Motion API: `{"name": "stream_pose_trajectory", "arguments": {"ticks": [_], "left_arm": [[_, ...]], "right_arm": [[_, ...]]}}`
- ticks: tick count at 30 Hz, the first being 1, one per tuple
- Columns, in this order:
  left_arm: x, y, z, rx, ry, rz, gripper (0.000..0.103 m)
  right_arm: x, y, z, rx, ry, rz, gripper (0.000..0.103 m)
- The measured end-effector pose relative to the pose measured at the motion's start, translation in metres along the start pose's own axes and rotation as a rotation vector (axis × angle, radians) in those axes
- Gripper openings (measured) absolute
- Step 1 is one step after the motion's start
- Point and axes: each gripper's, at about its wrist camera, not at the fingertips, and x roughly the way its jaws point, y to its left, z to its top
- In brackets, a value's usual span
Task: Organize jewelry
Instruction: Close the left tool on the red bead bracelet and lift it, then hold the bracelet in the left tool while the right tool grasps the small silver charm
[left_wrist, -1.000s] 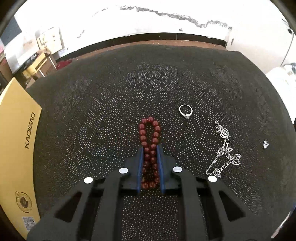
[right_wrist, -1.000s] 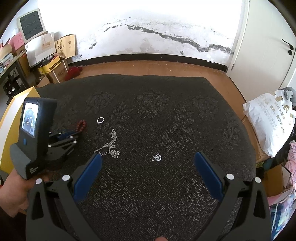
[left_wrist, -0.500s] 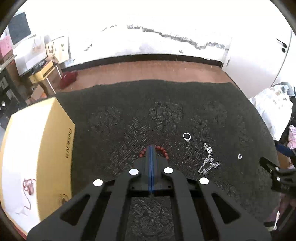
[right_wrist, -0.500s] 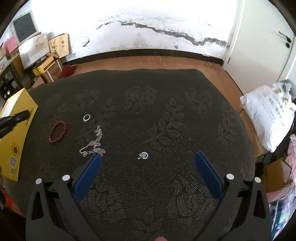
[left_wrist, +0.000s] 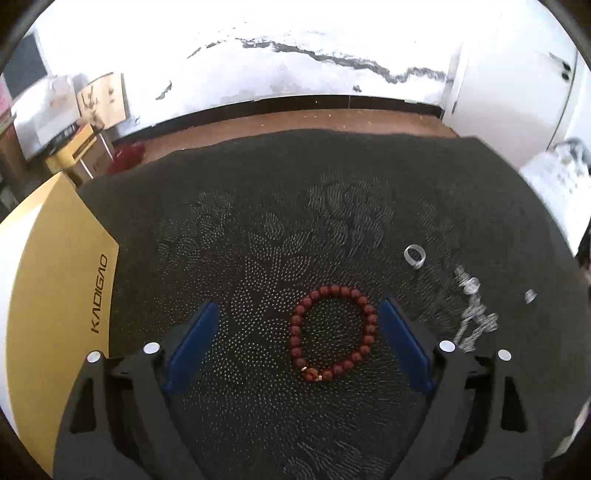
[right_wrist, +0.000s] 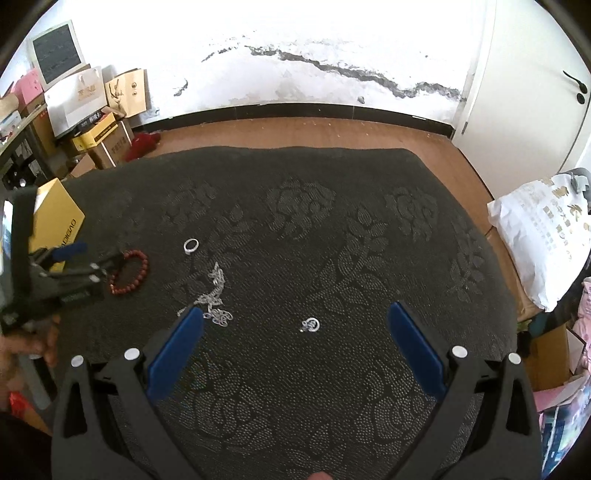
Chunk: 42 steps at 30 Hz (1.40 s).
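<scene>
A dark cloth with a dotted rose pattern covers the desk and fills most of both views. At its nine o'clock edge lies a yellow box printed with KADIGAO, its pale inside showing at the far left of the left wrist view. Off the cloth at three o'clock in the right wrist view sits a white printed bag.

The left gripper hangs over the cloth, its blue fingers opening and standing wide apart. The red bead bracelet lies flat on the cloth as a round loop between them, nearer the right finger and just beside it; whether it touches that pad cannot be told. In the right wrist view a hand holds this gripper at nine o'clock.

The right gripper has its fingers spread wide with nothing between them but cloth.

A tangled silver chain lies at three o'clock of the bracelet. A silver ring rests at about one o'clock of the bracelet, well apart from it. A small silver charm lies alone at three o'clock of the chain.
</scene>
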Motion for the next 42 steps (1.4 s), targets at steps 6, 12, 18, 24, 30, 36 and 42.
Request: {"name": "stream_pose_trajectory", "arguments": {"ticks": [6,12,18,24,30,36,42], "left_arm": [[0.024,0.0,-0.012,-0.004,0.006,-0.036,0.087],[0.028,-0.009,-0.016,0.031,0.013,-0.012,0.067],[0.022,-0.022,-0.016,0.058,0.005,-0.023,0.031],[0.016,-0.023,-0.019,0.04,-0.001,-0.006,0.007],[-0.009,-0.017,-0.012,0.029,-0.014,0.011,0.007],[-0.055,-0.018,-0.001,-0.006,-0.046,0.007,0.007],[-0.085,-0.016,0.001,0.0,-0.055,-0.01,0.007]], "right_arm": [[-0.002,-0.005,0.001,0.005,0.0,0.01,0.097],[-0.007,-0.006,0.003,0.009,-0.013,0.02,0.097],[-0.008,-0.009,0.002,0.006,-0.012,0.019,0.097],[-0.008,-0.01,0.003,0.012,-0.01,0.015,0.097],[-0.004,-0.01,0.003,0.006,-0.006,0.015,0.097],[0.0,-0.014,0.0,0.004,0.009,0.018,0.097],[0.024,-0.013,-0.02,-0.089,0.074,-0.004,0.097]]}}
